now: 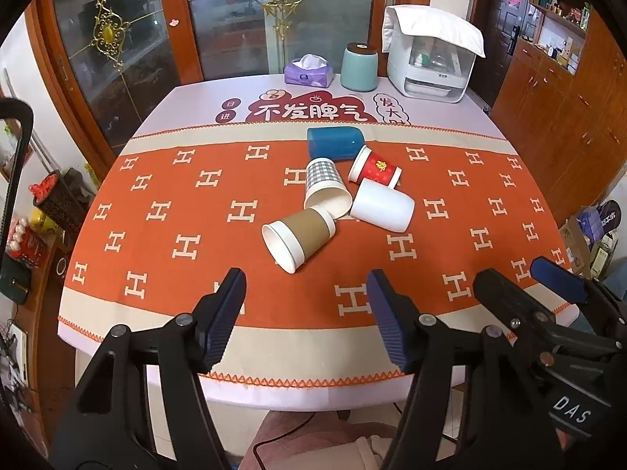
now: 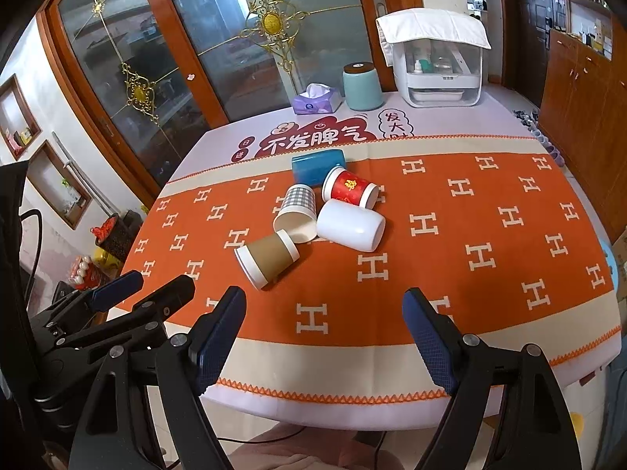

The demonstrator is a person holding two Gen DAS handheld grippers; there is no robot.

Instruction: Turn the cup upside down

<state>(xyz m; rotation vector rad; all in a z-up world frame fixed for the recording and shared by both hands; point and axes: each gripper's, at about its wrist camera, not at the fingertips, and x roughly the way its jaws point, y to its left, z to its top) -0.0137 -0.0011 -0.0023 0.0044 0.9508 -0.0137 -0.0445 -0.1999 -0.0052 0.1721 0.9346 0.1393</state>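
I had both tools hanging over the near edge of the tabletop, nothing in either one. The left gripper had its fingers spread wide, and the right gripper was spread wide too. All five cups lay on their sides in a cluster around the middle of the tabletop, well apart from both tools.

The brown cup lay closest to the near edge, its mouth turned toward the near left corner, its base touching the checked cup. The white cup sat just beside that, with the red cup and the blue cup behind, toward the far edge.

I judged the brown cup the sensible first pick, since nothing blocked it. To do it well, I would close across its sleeved middle rather than the soft rim, lift it clear of the checked cup before turning, then roll the wrist until the mouth faced down and set it on bare cloth, away from the pile.
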